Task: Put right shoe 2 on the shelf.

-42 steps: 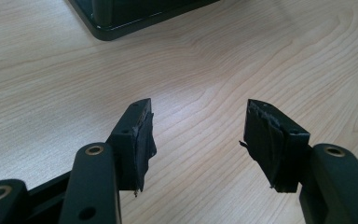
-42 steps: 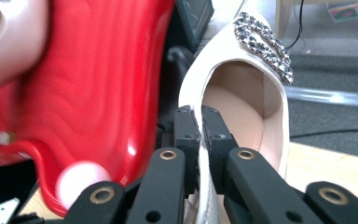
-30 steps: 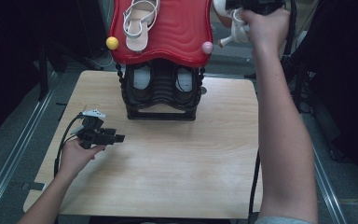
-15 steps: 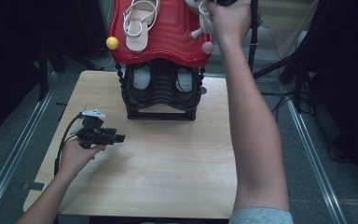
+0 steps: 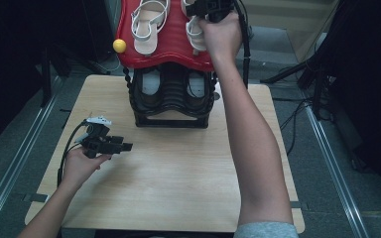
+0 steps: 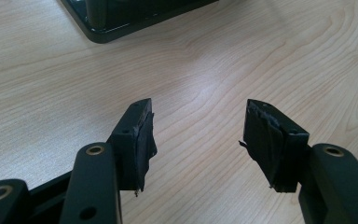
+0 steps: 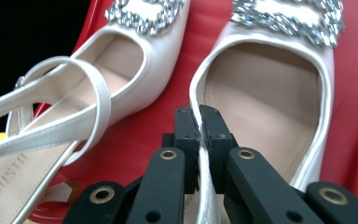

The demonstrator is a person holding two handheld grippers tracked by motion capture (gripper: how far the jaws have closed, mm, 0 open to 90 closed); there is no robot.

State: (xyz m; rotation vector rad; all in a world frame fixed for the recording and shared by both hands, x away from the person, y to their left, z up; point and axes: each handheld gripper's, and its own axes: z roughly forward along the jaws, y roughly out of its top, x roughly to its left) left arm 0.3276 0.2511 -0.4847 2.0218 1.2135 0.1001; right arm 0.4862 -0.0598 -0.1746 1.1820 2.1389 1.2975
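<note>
A pair of white slingback shoes with jewelled buckles lies on the red top shelf (image 5: pixel 168 49) of a shoe rack. The left shoe (image 5: pixel 149 25) (image 7: pixel 121 60) lies free. My right gripper (image 5: pixel 213 7) (image 7: pixel 199 116) is shut on the side rim of the right shoe (image 5: pixel 193 30) (image 7: pixel 265 93), which rests on the red shelf (image 7: pixel 154 121) beside its mate. My left gripper (image 5: pixel 110 145) (image 6: pixel 198 123) stands open just above the wooden table (image 5: pixel 178 173), with nothing between its fingers.
The black lower frame of the rack (image 5: pixel 171 99) (image 6: pixel 121 18) holds another pair of shoes (image 5: pixel 151 82). A yellow ball (image 5: pixel 119 45) tips the red shelf's left corner. Metal rails run along both sides of the table, and cables lie at the right.
My right hand has carried the white shoe leftward and a little down, from off the rack's right side onto the red shelf beside the other shoe. The left gripper has stayed put.
</note>
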